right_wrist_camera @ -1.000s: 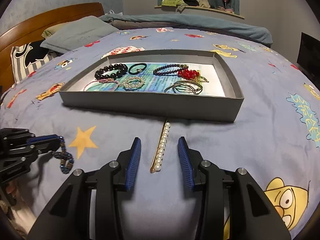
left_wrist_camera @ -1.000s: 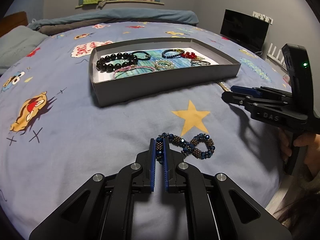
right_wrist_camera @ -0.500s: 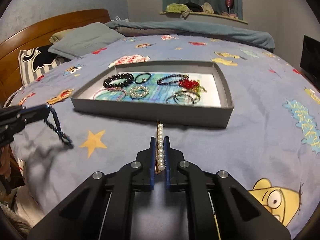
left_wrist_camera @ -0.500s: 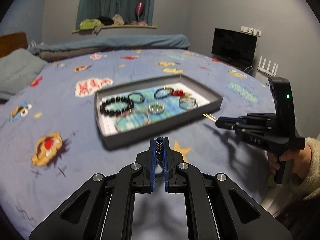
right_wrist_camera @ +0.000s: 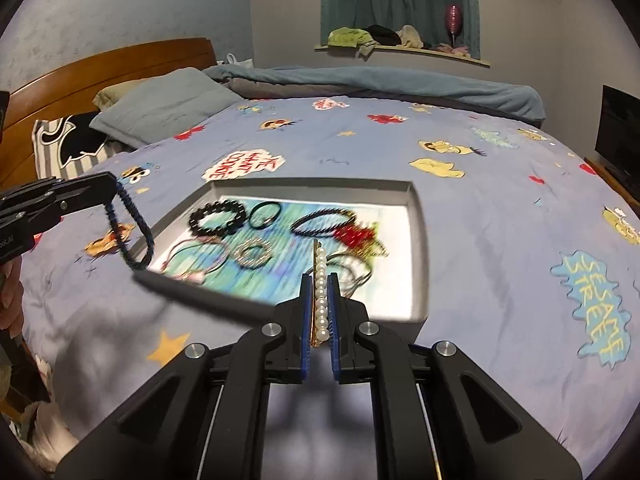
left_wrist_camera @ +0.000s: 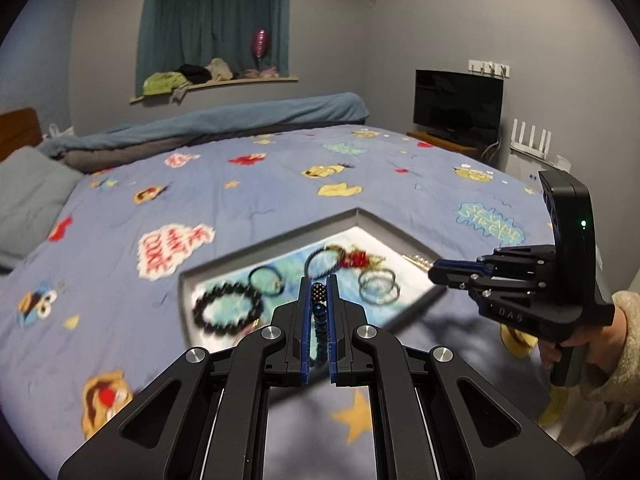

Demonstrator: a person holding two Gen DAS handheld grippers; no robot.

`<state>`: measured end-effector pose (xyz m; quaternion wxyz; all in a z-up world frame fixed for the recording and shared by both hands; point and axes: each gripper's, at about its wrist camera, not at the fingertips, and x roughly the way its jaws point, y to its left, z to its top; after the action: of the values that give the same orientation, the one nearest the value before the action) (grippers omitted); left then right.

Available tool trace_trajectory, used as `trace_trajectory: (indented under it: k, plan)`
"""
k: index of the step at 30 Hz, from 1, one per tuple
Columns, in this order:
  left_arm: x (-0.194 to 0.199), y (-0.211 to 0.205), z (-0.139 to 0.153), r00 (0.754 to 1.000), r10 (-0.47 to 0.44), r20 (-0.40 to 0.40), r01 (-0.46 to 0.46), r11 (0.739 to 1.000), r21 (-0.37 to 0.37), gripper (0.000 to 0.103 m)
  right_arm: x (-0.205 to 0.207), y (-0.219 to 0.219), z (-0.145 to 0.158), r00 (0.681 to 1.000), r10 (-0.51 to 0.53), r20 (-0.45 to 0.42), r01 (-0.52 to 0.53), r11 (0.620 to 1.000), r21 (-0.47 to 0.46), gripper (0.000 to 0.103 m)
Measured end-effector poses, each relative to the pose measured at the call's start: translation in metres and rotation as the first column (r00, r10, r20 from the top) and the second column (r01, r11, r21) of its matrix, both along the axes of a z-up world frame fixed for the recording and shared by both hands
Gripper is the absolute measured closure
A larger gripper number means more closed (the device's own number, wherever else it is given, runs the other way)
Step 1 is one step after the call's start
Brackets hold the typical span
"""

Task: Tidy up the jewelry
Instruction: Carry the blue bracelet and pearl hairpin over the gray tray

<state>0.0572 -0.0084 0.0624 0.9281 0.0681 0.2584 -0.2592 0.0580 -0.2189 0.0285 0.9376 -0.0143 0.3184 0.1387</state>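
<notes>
Our left tongs (left_wrist_camera: 319, 312) pinch the limp, light beaded bracelet (right_wrist_camera: 130, 232), dangling above the tray (right_wrist_camera: 416, 248). Our right tongs (right_wrist_camera: 320, 308) clamp the stiff pearl hair clip (right_wrist_camera: 320, 292) along its length; we judge its pearls slippery.

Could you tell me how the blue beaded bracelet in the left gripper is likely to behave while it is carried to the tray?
Probably floppy: in the right wrist view the blue beaded bracelet droops in a loose loop from the left gripper. It likely swings, since only one end is pinched. It seems light. Lowered into the grey tray, it should collapse rather than roll.
</notes>
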Motion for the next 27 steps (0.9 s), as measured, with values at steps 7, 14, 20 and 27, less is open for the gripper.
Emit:
trace_trajectory:
  k: [7, 14, 20, 27]
  plan:
    - [0.034, -0.049, -0.013, 0.996, -0.08, -0.032, 0.08, 0.997, 0.01, 0.095, 0.029, -0.016, -0.009, 0.998, -0.033, -0.053, 0.033, 0.999, 0.002, 0.096]
    - [0.049, -0.073, -0.053, 0.988, -0.103, -0.118, 0.108, 0.994, 0.036, 0.095, 0.04, -0.02, -0.022, 0.994, -0.041, -0.102, 0.041, 0.999, -0.008, 0.096]
    - [0.059, -0.053, -0.081, 0.978, -0.026, -0.205, 0.037, 0.998, 0.052, 0.095, 0.045, -0.016, -0.028, 0.989, -0.061, -0.136, 0.056, 0.998, -0.038, 0.096]
    - [0.063, -0.042, -0.087, 0.972, -0.008, -0.235, 0.021, 0.998, 0.056, 0.095, 0.052, -0.01, -0.03, 0.983, -0.11, -0.149, 0.1, 0.992, -0.074, 0.096]
